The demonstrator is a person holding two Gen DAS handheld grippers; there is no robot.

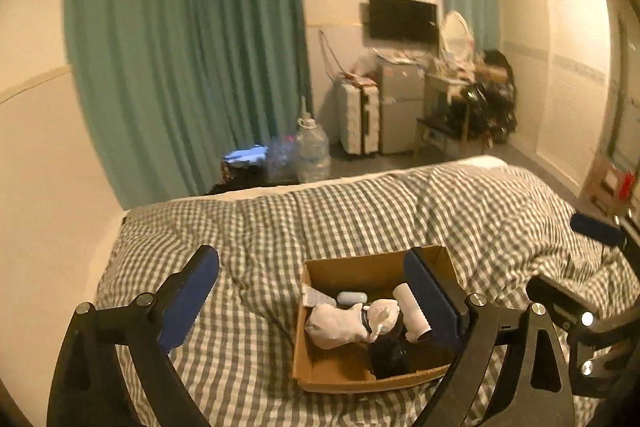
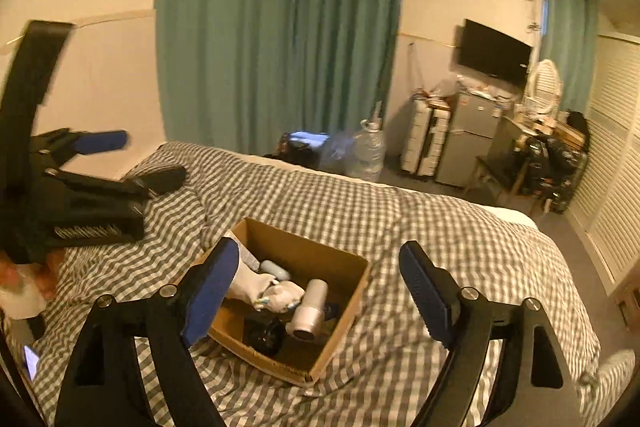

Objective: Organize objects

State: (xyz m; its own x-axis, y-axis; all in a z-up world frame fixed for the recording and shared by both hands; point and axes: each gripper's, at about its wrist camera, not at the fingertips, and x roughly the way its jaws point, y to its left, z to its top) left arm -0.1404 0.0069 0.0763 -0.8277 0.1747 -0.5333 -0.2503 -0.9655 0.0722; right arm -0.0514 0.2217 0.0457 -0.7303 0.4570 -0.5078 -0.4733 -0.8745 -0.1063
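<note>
An open cardboard box [image 1: 344, 269] sits on the checked bed cover and also shows in the right wrist view [image 2: 352, 291]. It holds a white plush dog [image 1: 348, 321], a pale blue case [image 1: 350, 297], a white hair dryer [image 2: 308, 309] and a black object [image 2: 264, 335]. My left gripper [image 1: 312, 291] is open and empty, above the bed with its right finger over the box. My right gripper [image 2: 316, 287] is open and empty, hovering over the box. The left gripper also shows at the left of the right wrist view [image 2: 132, 159].
The checked duvet [image 1: 280, 227] covers the bed. Beyond its far edge stand a large water bottle [image 1: 314, 151], a white suitcase [image 1: 358, 117], a small fridge [image 1: 402, 107] and a cluttered desk [image 1: 464, 79]. Green curtains hang behind. A phone [image 2: 31, 361] lies at the left.
</note>
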